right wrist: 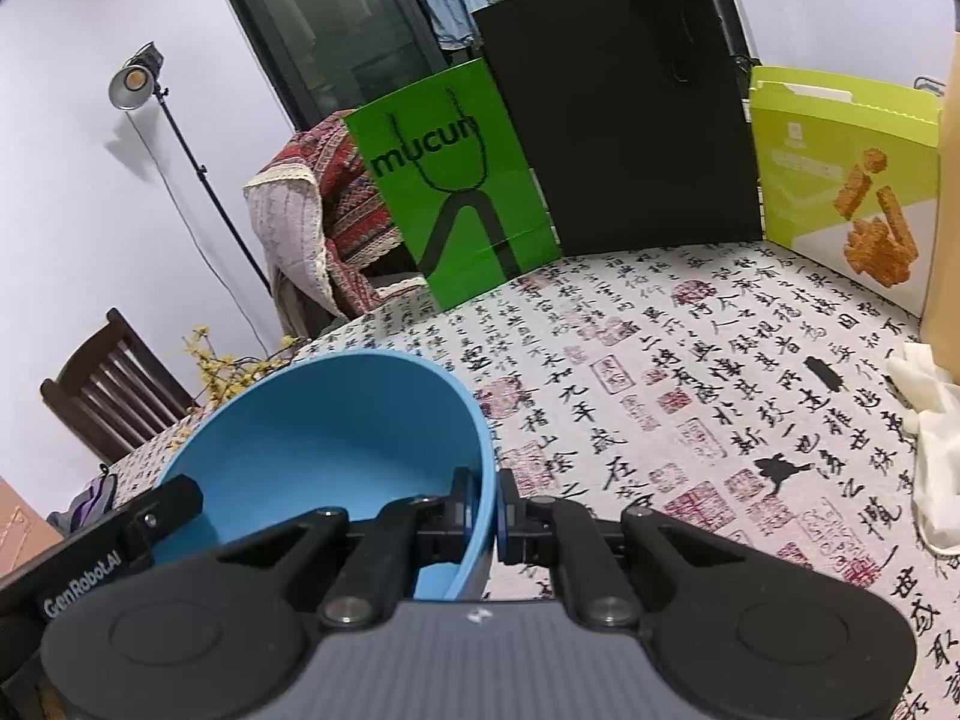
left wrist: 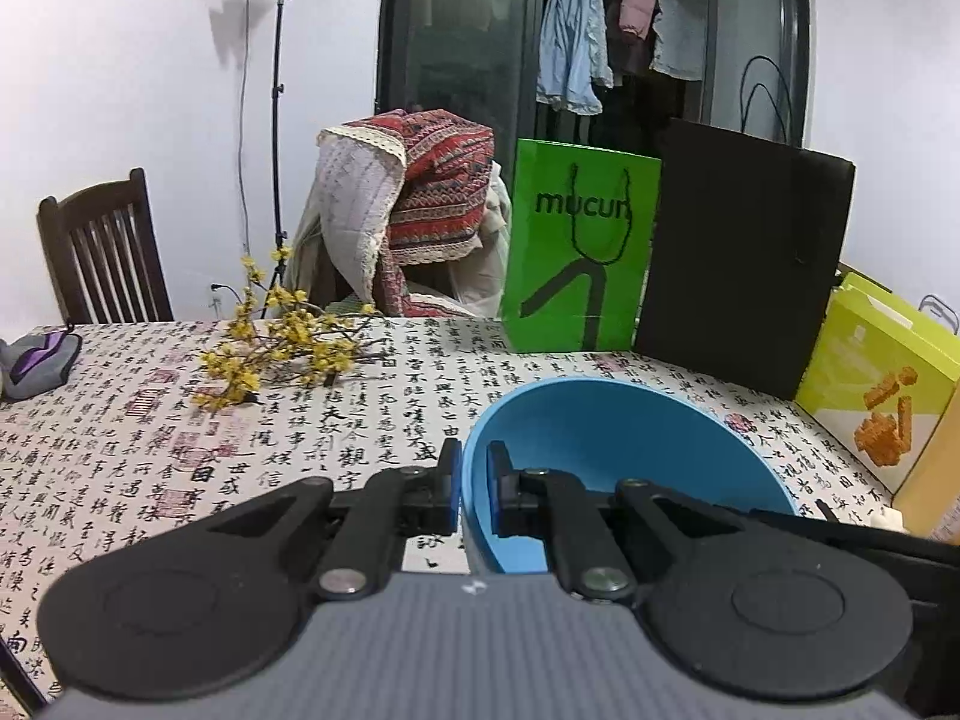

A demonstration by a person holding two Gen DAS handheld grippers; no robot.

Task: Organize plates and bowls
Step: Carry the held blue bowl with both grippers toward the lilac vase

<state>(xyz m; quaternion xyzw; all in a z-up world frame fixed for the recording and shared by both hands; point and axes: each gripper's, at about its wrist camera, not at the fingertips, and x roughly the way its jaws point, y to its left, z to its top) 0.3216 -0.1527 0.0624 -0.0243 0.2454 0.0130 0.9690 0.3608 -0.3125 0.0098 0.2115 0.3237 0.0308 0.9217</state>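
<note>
A blue bowl (left wrist: 624,444) is held between both grippers above the calligraphy-print tablecloth (left wrist: 180,420). My left gripper (left wrist: 474,486) is shut on the bowl's left rim, one finger outside and one inside. My right gripper (right wrist: 487,507) is shut on the right rim of the same blue bowl (right wrist: 312,438). In the right wrist view the left gripper's black body (right wrist: 108,552) shows at the bowl's far left side. The bowl looks empty. No plates are in view.
A green "mucun" paper bag (left wrist: 576,246), a black bag (left wrist: 744,252) and a yellow-green snack box (left wrist: 876,384) stand along the table's far side. Yellow flower sprigs (left wrist: 282,342) and a grey-purple pouch (left wrist: 42,360) lie at left. White cloth (right wrist: 930,420) lies at right. Wooden chair (left wrist: 102,252) beyond.
</note>
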